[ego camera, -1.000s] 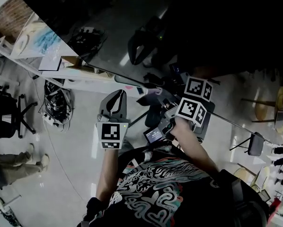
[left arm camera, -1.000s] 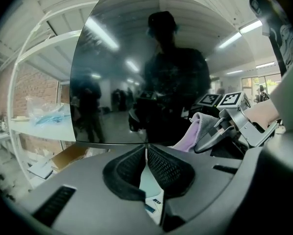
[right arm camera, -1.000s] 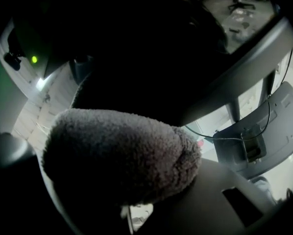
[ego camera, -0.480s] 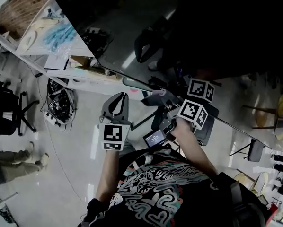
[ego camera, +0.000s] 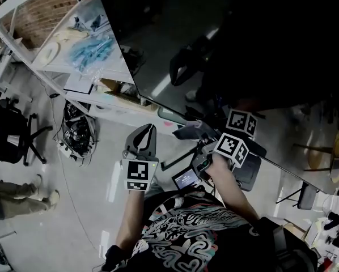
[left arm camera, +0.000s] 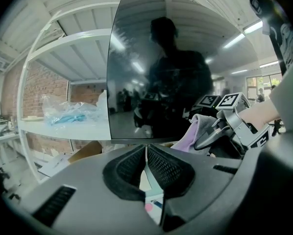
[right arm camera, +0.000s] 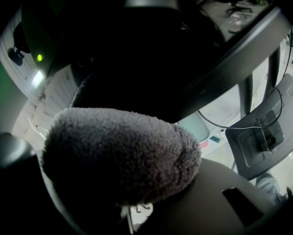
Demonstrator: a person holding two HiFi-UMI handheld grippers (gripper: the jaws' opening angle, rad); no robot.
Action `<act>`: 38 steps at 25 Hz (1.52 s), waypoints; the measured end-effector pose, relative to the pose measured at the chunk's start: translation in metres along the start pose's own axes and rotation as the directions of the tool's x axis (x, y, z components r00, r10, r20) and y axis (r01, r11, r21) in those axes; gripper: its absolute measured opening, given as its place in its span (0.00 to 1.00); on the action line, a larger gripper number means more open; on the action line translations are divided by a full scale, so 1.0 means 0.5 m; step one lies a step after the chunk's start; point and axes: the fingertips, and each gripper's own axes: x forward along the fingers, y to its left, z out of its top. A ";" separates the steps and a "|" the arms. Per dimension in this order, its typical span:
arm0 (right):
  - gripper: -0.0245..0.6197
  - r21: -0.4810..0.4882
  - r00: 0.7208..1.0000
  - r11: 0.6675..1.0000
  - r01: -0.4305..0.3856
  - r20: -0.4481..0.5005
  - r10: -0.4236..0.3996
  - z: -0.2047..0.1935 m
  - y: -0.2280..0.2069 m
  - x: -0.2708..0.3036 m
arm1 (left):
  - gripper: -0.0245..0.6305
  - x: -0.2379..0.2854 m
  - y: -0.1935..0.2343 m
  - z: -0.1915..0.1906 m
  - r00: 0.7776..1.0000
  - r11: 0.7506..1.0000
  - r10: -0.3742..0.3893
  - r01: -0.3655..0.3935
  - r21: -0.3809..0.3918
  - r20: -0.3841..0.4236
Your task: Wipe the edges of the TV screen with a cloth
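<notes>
While the right gripper [ego camera: 196, 134] has its fingers pinching the bunched grey cloth [right arm camera: 122, 151] close up at the lower edge of the TV screen [left arm camera: 176, 67], the wipe probably goes best with the wad laid flat on the bezel and drawn along it in one line, with light pressure so the panel does not rock. The left gripper [left arm camera: 146, 153] hangs below, fingers pressed together on nothing. The glass is dark and glossy, mirroring the person. Beside it stand a white shelf [ego camera: 62, 67] with a blue bag [ego camera: 93, 49], a brick wall [ego camera: 39, 10] and a pale shiny floor [ego camera: 90, 197].
</notes>
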 end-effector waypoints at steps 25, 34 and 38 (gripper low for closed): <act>0.15 -0.005 1.000 1.000 -0.012 0.010 0.012 -0.061 0.115 0.152 | 0.08 -0.033 0.198 -0.040 0.999 0.999 0.029 -0.029 -0.019 -0.018; 0.15 -0.006 1.000 1.000 -0.010 0.013 0.010 -0.082 0.151 0.211 | 0.08 -0.021 0.260 -0.045 1.000 1.000 0.022 -0.023 -0.017 -0.017; 0.15 -0.002 1.000 1.000 -0.013 0.025 0.013 -0.092 0.172 0.236 | 0.08 -0.030 0.293 -0.047 0.999 0.999 0.037 -0.038 -0.023 -0.017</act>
